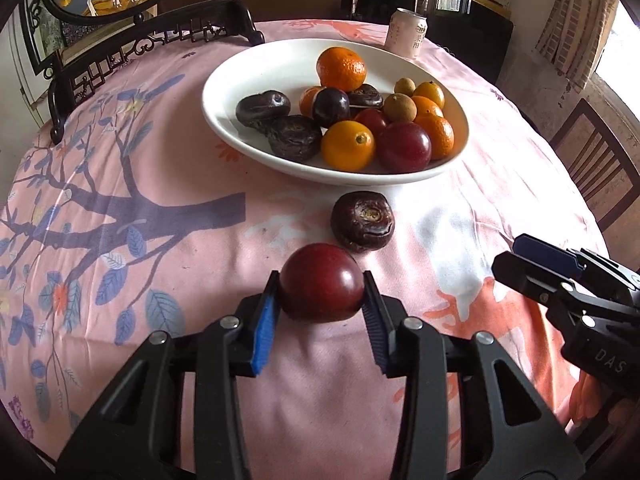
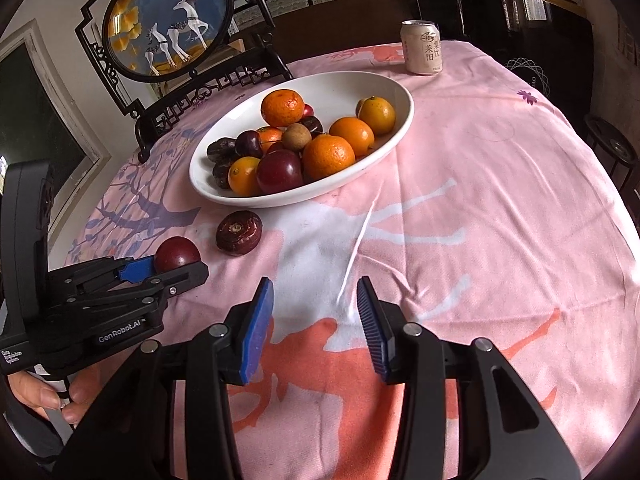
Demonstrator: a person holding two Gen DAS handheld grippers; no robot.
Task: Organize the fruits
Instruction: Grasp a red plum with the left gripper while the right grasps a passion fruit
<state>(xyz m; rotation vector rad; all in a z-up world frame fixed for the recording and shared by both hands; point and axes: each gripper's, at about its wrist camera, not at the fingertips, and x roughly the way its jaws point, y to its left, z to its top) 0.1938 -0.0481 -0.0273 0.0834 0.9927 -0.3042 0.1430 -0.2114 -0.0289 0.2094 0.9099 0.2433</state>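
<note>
Soft daylight enters from a window (image 1: 618, 40) at the right, blown out to white. The cloth (image 1: 168, 216) is evenly lit, and the bowl (image 1: 248, 60) throws a gentle shadow inside its rim. Plums (image 1: 322, 282) show small highlights. Both fisheye views bend strongly at dark, vignetted corners; the centre is sharp.

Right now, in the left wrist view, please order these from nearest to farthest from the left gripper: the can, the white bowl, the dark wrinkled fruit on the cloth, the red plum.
1. Red plum: between the left gripper's pads, gripped.
2. Dark wrinkled fruit: on the cloth just beyond the plum, slightly right.
3. White bowl: mid-table, behind that fruit.
4. Can: far edge, behind the bowl.
</note>
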